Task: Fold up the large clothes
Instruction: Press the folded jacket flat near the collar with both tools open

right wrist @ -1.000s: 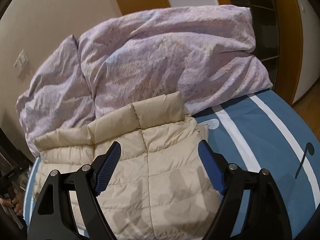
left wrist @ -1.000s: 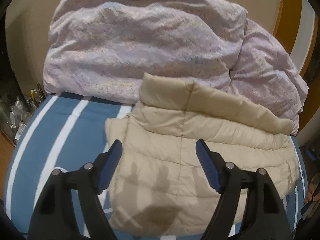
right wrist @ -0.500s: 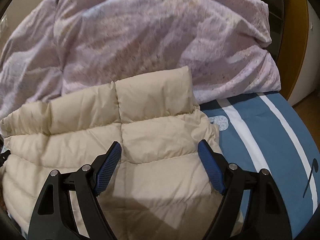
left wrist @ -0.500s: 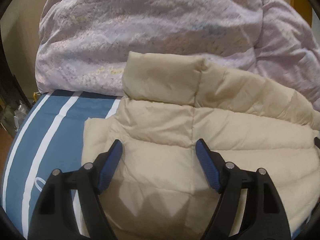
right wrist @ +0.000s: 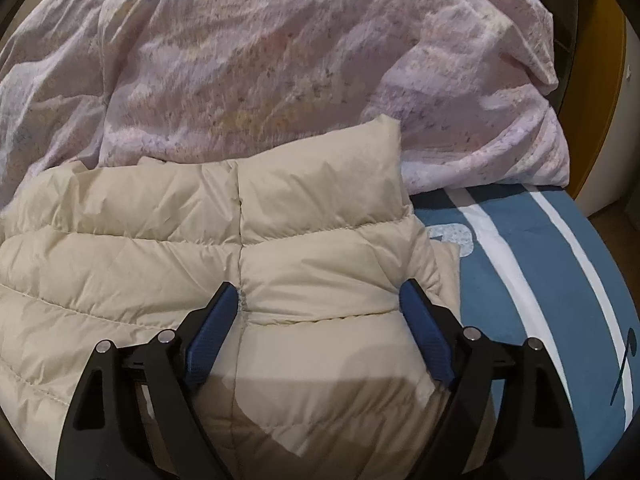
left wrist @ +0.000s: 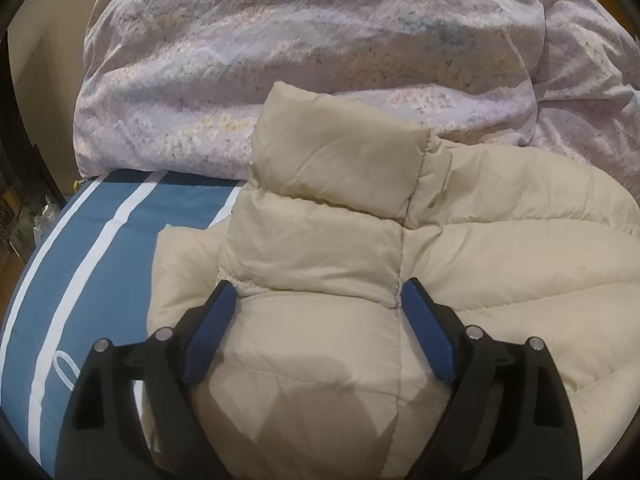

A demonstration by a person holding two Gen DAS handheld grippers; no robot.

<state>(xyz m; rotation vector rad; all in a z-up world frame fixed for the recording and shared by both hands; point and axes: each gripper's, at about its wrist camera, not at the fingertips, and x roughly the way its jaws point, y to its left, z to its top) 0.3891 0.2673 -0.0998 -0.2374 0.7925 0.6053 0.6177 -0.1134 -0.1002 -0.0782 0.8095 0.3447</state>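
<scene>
Lying flat on a bed with a blue, white-striped sheet [left wrist: 92, 240], the beige quilted puffer jacket [left wrist: 500, 264] spreads across both views, its padded collar end [left wrist: 336, 156] standing up against a heap of pale lilac flowered duvet [left wrist: 320, 40] at the far side. Seen from the left wrist, the jacket's edge lies over the sheet at lower left, with a flatter beige layer showing beneath it; seen from the right wrist, the jacket [right wrist: 120, 264] fills the left and middle, the collar [right wrist: 320, 176] touches the duvet [right wrist: 280, 60], and the sheet [right wrist: 540, 280] runs off to the right with a dark printed mark near the edge. Over the jacket the left claw [left wrist: 316, 292] hangs with its jaws wide and opening; puffed fabric shows between the blue pads, which do not press on it. Likewise the right claw [right wrist: 316, 292] is wide and opening, straddling a quilted panel by a vertical seam without gripping. A wooden door frame [right wrist: 600, 120] stands beyond the bed at right.
</scene>
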